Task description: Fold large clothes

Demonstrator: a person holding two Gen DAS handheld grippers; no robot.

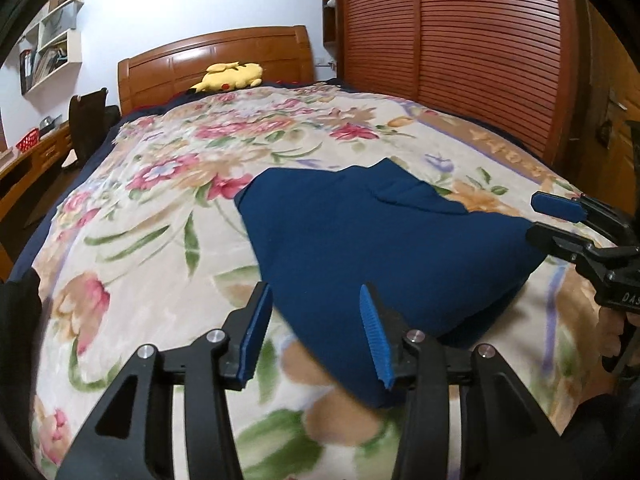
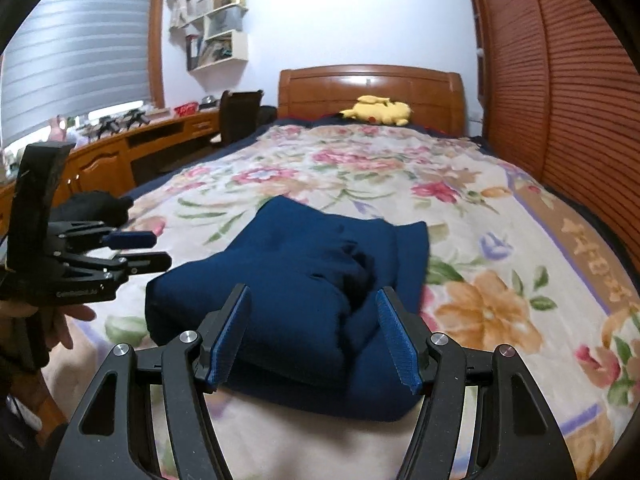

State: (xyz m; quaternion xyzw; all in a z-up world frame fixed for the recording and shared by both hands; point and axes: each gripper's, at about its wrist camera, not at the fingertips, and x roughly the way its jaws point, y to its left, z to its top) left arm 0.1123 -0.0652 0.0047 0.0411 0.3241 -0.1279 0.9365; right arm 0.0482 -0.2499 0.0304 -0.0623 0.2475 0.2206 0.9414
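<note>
A navy blue garment (image 1: 360, 240) lies folded in a thick bundle on the floral bedspread (image 1: 160, 184). In the left wrist view my left gripper (image 1: 316, 332) hovers open over the bundle's near left corner, its blue pads apart and pressing on nothing. The right gripper (image 1: 536, 218) shows at the bundle's right edge, also open. In the right wrist view the same garment (image 2: 288, 280) sits just ahead of my right gripper (image 2: 314, 336), whose jaws stand wide over the near fold without gripping it. The left gripper (image 2: 160, 250) hangs open to the bundle's left, held by a hand (image 2: 64, 320).
A yellow plush toy (image 2: 378, 110) rests by the wooden headboard (image 2: 372, 84). Louvred wardrobe doors (image 1: 460, 60) run along the bed's right side. A desk (image 2: 120, 152) and a dark chair (image 2: 240, 116) stand to the left, with wall shelves (image 2: 218, 36) above.
</note>
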